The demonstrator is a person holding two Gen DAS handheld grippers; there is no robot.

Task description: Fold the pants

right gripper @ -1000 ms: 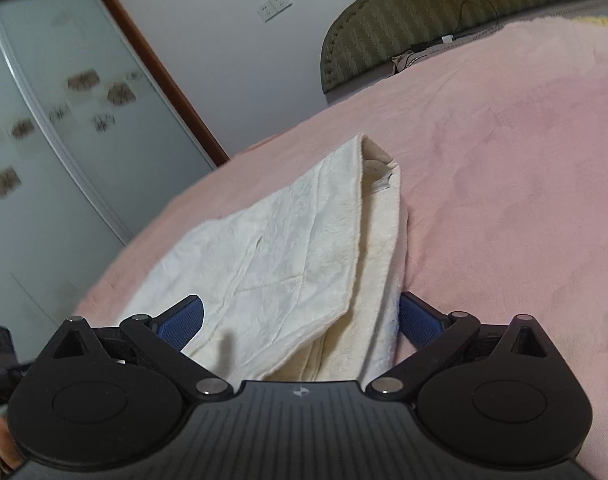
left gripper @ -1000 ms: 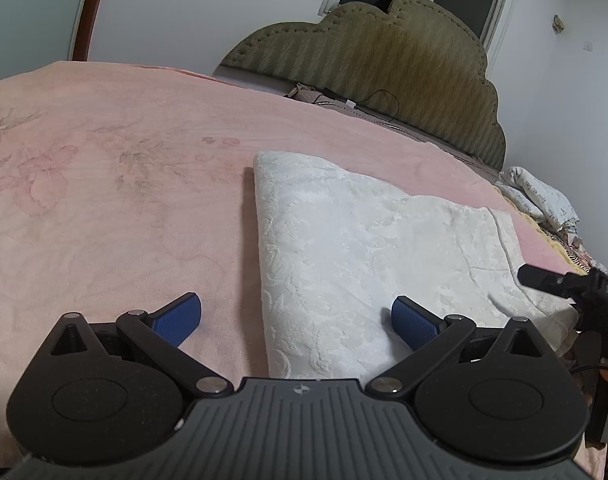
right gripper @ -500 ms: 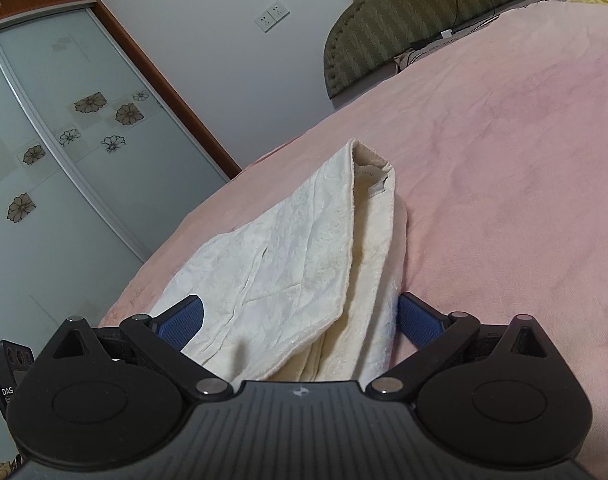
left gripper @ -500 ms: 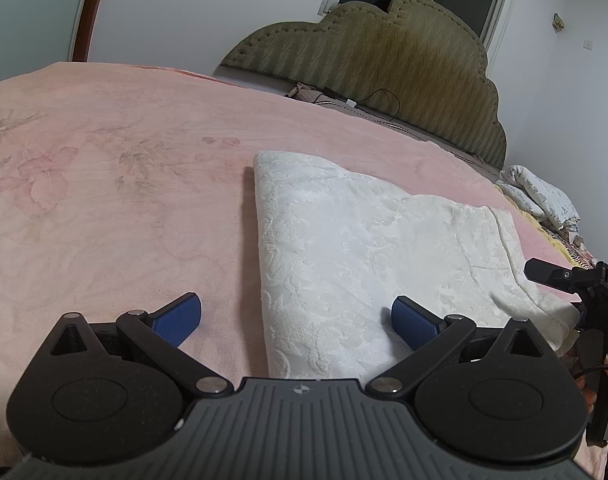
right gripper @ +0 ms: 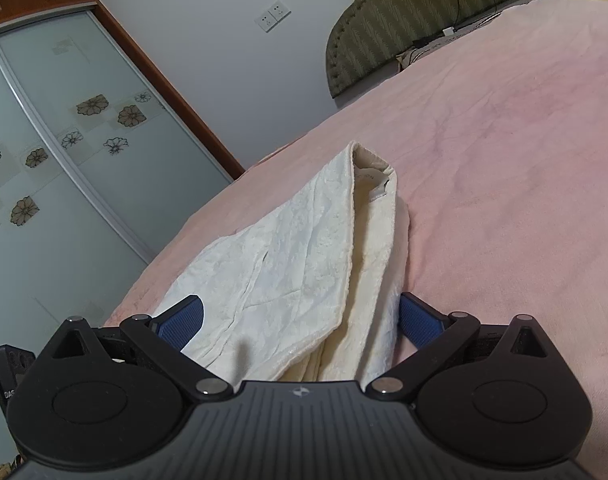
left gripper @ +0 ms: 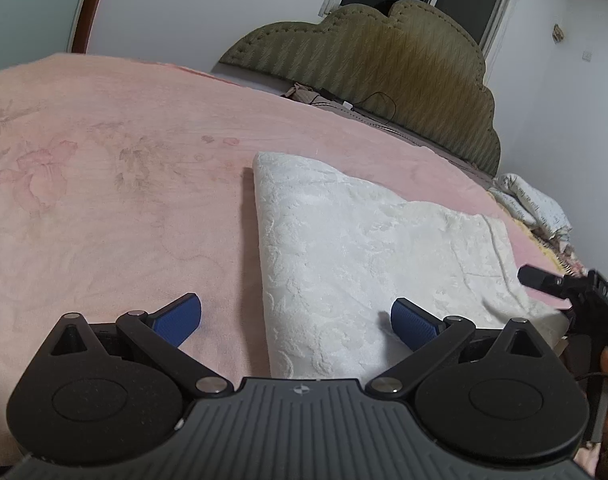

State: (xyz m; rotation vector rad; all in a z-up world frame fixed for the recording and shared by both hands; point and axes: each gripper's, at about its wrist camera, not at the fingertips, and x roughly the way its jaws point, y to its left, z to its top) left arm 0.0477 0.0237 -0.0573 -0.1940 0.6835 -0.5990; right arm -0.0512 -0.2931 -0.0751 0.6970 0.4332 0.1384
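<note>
Right tool [right gripper: 299, 320] tilts back since earlier frame; left tool [left gripper: 295, 320] unmoved. Both tools apart, empty. Pants [left gripper: 368, 248] folded on bed [left gripper: 103, 200]. Folding likely complete; next: withdraw.

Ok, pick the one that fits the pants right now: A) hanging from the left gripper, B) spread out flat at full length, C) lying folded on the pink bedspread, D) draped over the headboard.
C: the white pants lie as a layered folded bundle on the pink bedspread, with both grippers open.

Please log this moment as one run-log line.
pants: folded, on bed | left hand-held gripper: open | right hand-held gripper: open, astride pants
</note>
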